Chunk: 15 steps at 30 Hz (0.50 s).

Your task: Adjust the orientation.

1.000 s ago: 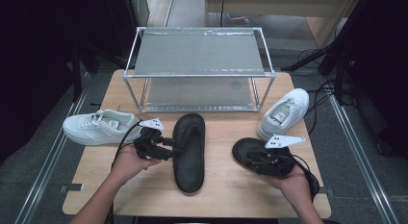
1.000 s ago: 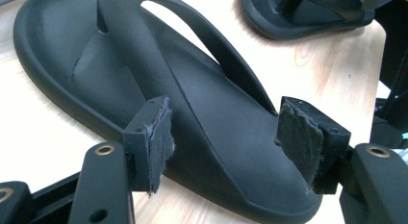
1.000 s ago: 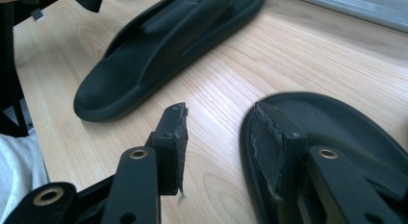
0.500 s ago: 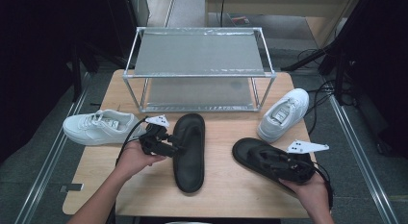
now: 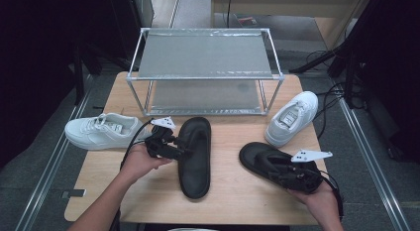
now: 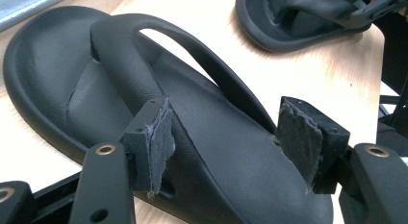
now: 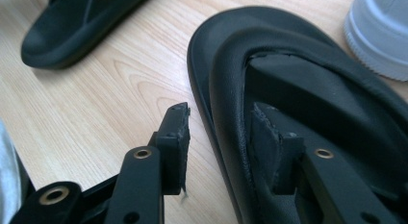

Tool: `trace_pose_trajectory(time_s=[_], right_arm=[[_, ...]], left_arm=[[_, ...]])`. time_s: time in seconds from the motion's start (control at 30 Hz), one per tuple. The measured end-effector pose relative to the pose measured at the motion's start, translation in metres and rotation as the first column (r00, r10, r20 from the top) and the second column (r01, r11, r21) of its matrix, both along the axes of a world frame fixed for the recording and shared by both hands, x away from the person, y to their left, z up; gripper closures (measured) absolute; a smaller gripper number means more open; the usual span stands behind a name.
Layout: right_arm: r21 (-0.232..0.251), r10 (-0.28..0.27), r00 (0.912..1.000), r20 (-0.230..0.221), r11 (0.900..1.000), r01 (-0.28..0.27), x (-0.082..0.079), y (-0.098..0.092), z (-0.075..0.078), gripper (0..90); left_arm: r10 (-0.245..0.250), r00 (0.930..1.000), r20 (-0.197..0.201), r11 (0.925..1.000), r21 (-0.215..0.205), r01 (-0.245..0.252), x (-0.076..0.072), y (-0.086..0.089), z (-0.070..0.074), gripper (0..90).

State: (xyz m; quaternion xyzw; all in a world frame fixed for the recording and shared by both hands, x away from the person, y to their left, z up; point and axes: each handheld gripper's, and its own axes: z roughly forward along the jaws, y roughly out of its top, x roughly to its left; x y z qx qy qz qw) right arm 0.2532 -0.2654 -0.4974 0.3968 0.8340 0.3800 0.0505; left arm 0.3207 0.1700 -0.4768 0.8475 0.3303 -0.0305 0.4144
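Observation:
Two black sandals lie on the wooden table point(image 5: 237, 201). My left gripper point(image 5: 179, 147) reaches the left sandal point(image 5: 196, 166) from its left side. In the left gripper view the left gripper point(image 6: 226, 137) is open, and the sandal's strap point(image 6: 192, 51) and footbed run between the pads untouched. My right gripper point(image 5: 286, 170) sits at the heel end of the right sandal point(image 5: 260, 159). In the right gripper view its jaws have just been closing: the right gripper point(image 7: 221, 137) straddles the sandal's side rim point(image 7: 226, 89), one pad on the table side with a gap, one inside the sandal.
A white sneaker point(image 5: 101, 131) lies at the table's left edge and another white sneaker point(image 5: 293, 116) at the right rear. A two-tier metal rack point(image 5: 205, 62) stands across the back. Cables trail on the floor to the right.
My right gripper has slid right and toward the near edge, along the right sandal to its heel end. The left gripper has barely moved.

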Motion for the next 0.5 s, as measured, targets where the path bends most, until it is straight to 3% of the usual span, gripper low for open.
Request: trace_pose_trajectory(time_s=[0.17,0.5], right_arm=[[-0.013,0.002,0.9998,-0.021,1.000,-0.002,0.005,0.004,-0.003,77.6],[0.047,-0.029,0.9992,-0.028,0.998,0.030,0.005,0.008,0.008,80.6]], left_arm=[[0.005,1.0000,0.004,1.0000,0.000,-0.005,0.000,0.002,0.000,37.6],[0.017,0.9998,0.006,0.9998,-0.006,-0.017,-0.002,0.005,0.000,37.6]])
